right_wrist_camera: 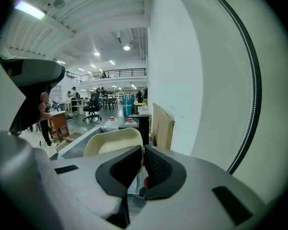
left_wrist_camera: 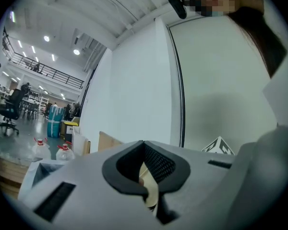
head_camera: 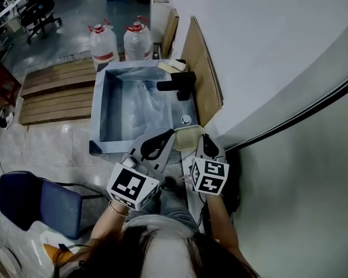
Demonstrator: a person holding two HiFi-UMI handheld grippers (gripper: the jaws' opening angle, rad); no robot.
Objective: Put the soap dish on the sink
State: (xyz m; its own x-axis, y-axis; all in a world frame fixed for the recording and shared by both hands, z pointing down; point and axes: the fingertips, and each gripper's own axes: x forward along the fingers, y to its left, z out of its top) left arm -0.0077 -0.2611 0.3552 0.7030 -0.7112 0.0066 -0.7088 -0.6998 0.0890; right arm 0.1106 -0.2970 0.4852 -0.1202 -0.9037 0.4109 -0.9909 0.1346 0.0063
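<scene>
I have the soap dish (head_camera: 188,136) at the sink's (head_camera: 96,112) near right corner. My left hand-held gripper (head_camera: 167,139) pinches one rim and my right hand-held gripper (head_camera: 204,143) pinches the opposite one. It seems light, stiff and smooth, probably slippery, so gripping the thin rims suits it.

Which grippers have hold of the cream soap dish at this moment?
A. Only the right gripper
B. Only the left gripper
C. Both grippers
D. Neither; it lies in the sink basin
C: each gripper view shows the cream soap dish pinched between closed jaws, the left gripper on one edge and the right gripper on another.
</scene>
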